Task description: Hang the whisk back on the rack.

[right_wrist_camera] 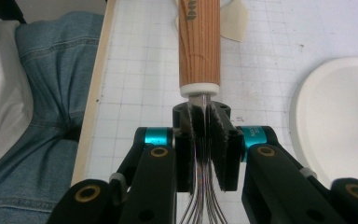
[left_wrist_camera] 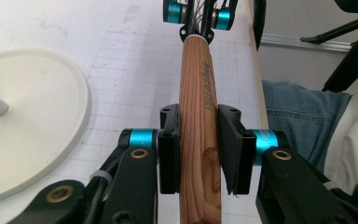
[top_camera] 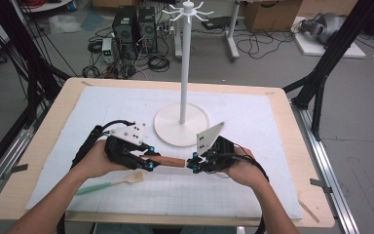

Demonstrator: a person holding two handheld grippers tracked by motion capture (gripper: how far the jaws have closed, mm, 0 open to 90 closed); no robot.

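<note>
Whisk with wooden handle [top_camera: 168,161] held level above the mat [top_camera: 253,122], spanned between both grippers. Left gripper [top_camera: 149,157] has the handle between its jaws; one pad sits flush on the wood, the other looks just touching or a hair off, hard to call. Right gripper [top_camera: 193,163] is pinched nearly shut on the wire loops [right_wrist_camera: 204,140] right below the white collar. Handle looks stiff, light, smooth-varnished, so likely to twist if gripped loosely; best hold is mid-handle. Wires are springy and thin, poor for carrying load. Both hands sit low and level, jaws pointing at each other. A spatula [top_camera: 112,183] lies under the left hand, stand base [top_camera: 163,127] beyond.
</note>
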